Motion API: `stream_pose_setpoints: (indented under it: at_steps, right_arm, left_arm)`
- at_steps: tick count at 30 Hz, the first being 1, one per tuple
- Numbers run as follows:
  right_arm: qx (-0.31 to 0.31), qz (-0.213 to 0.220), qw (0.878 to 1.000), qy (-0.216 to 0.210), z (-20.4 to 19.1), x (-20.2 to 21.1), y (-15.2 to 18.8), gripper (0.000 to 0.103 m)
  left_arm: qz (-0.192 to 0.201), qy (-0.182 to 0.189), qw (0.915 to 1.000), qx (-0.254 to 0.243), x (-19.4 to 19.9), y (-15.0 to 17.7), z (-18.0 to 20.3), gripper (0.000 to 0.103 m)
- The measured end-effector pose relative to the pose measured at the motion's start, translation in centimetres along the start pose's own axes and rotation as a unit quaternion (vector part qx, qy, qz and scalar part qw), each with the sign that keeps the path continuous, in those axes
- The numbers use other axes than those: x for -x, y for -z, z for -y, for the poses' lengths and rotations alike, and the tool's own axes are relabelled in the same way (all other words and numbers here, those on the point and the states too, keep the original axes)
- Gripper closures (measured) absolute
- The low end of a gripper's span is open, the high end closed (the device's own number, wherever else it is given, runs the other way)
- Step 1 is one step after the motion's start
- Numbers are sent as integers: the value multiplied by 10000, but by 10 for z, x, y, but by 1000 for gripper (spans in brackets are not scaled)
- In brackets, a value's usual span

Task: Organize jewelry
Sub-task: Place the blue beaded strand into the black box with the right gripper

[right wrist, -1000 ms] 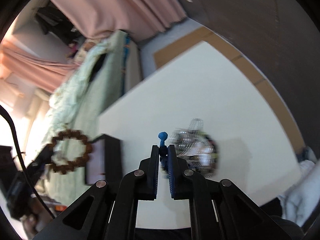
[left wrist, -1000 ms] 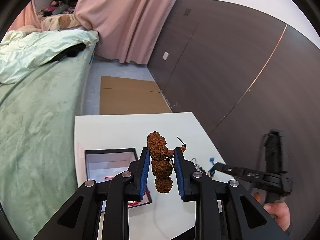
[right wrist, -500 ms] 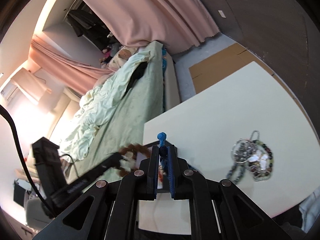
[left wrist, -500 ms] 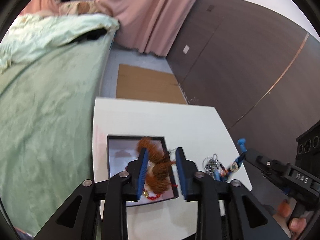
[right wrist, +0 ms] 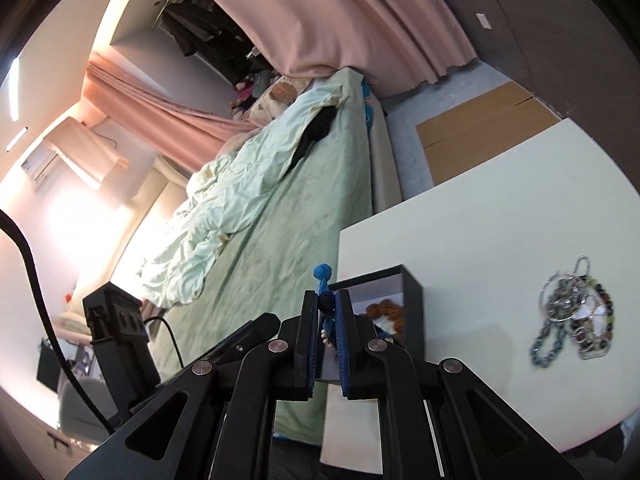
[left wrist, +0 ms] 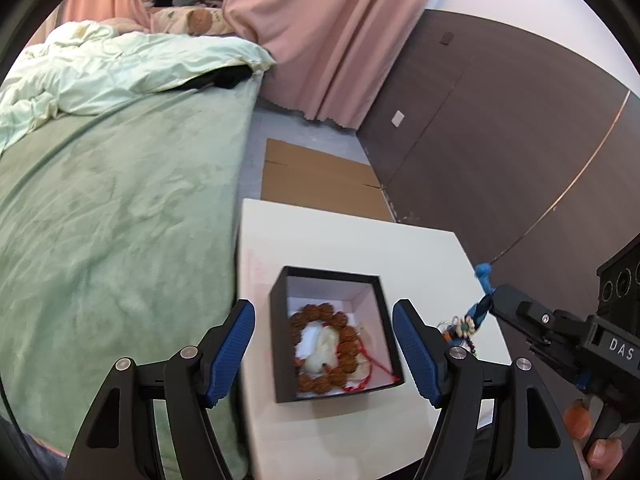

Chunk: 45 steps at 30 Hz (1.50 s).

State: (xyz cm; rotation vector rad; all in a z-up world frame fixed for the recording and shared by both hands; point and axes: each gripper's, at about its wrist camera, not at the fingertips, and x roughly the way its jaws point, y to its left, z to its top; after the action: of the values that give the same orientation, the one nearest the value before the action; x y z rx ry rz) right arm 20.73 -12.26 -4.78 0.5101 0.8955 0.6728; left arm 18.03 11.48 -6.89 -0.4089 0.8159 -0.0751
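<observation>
A black jewelry box (left wrist: pixel 280 332) with a white lining stands on the white table (left wrist: pixel 352 240). A brown rudraksha bead bracelet (left wrist: pixel 344 336) lies inside it over a red cord. My left gripper (left wrist: pixel 323 354) is open and empty above the box. My right gripper (right wrist: pixel 327 312) is shut on a blue-cord beaded ornament (right wrist: pixel 322 276); it also shows in the left wrist view (left wrist: pixel 482 300), right of the box. In the right wrist view the box (right wrist: pixel 412 300) sits just beyond the fingers.
A pile of bracelets and chains (right wrist: pixel 576 316) lies on the table to the right. A green bed (left wrist: pixel 112 220) borders the table's left edge. Flat cardboard (left wrist: pixel 320 180) lies on the floor beyond the table, by a dark wall (left wrist: pixel 500 140).
My left gripper carried the brown bead bracelet over the box, opened and let it drop inside. My right gripper lifted the blue-cord ornament off the pile and moved left toward the box.
</observation>
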Motion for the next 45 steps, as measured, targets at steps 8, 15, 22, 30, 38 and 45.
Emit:
stream_pose_setpoints:
  at_steps: [8, 15, 22, 30, 38, 45]
  right_arm:
    - [70, -500, 9987, 43, -14, -35, 1, 86]
    - [-68, -236, 9997, 67, -3, -10, 1, 26]
    - [-446, -52, 9988, 172, 23, 23, -1, 15]
    - [-471, 307, 9978, 344, 46, 61, -5, 0]
    - [-623, 487, 9957, 477, 89, 91, -7, 0]
    - [-746, 628, 9920, 806, 124, 118, -7, 0]
  left_arm:
    - [82, -89, 9998, 157, 12, 1, -16, 31]
    - [240, -34, 9996, 136, 25, 3, -7, 10]
    - [275, 102, 9995, 69, 26, 1, 13, 5]
    - [228, 277, 9992, -153, 23, 4, 48, 5]
    - [214, 438, 9981, -381, 23, 7, 80, 5]
    - [77, 517, 9968, -602, 13, 11, 103, 5]
